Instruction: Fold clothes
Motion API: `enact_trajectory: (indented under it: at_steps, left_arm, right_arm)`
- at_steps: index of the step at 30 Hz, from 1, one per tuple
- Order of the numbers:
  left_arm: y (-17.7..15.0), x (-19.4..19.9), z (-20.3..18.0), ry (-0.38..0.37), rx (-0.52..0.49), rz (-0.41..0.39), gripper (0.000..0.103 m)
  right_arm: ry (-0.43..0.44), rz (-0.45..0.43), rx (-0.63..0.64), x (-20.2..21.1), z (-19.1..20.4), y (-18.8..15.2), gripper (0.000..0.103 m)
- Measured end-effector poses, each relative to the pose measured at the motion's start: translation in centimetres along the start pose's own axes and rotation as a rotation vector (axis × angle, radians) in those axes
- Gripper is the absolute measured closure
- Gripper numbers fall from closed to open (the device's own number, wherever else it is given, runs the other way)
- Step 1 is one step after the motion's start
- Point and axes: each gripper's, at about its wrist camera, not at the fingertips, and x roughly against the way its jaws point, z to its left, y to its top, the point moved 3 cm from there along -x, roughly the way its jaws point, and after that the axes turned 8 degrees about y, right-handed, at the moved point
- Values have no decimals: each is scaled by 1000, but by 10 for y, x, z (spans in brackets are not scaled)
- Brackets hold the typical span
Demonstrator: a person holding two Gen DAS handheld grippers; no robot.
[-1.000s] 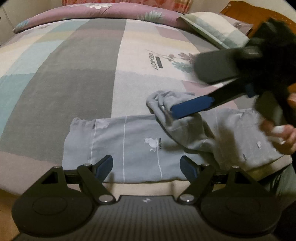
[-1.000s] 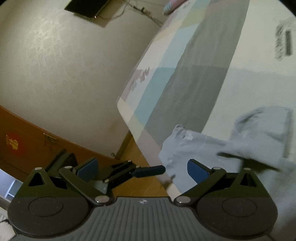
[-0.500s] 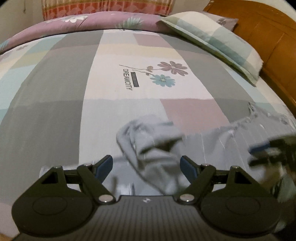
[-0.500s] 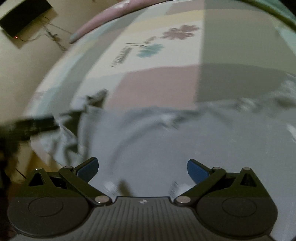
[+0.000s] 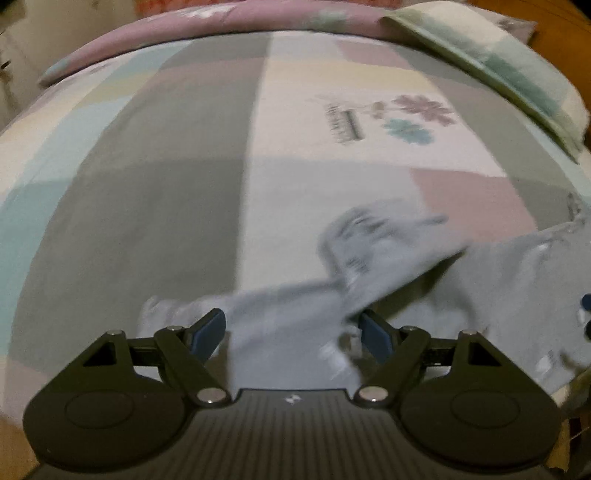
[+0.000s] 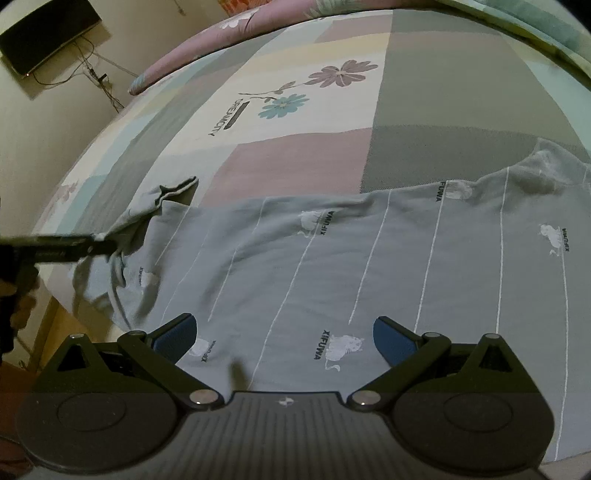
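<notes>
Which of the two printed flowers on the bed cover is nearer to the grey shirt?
The teal flower. It lies just below the purple flower, closer to the shirt.

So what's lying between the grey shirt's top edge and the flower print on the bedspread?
Nothing: only bare pink patch of bedspread separates the grey shirt from the flower print, seen in the right wrist view.

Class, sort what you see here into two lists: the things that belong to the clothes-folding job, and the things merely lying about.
Belongs to the job:
grey striped garment
left gripper
right gripper

Just lying about:
patchwork bedspread
pillow
wall-mounted screen
</notes>
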Motion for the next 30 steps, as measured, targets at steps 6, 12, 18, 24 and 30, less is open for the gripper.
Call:
enact_trajectory:
  at_steps: [6, 12, 18, 24, 30]
  left_arm:
    - [-8, 14, 3, 24, -16, -46, 24]
    - [8, 23, -54, 33, -266, -172, 25]
    - [12, 11, -100, 150, -517, -277, 55]
    - [-8, -2, -130, 323, -816, -356, 55]
    - [-21, -15, -152, 451, -945, -441, 56]
  right_arm:
    - [4, -7, -2, -4, -1, 1, 0]
    - [0, -8, -5, -2, -1, 1, 0]
    - [0, -8, -3, 0, 2, 1, 0]
    - [12, -12, -5, 1, 1, 1, 0]
    - [19, -17, -12, 0, -3, 1, 0]
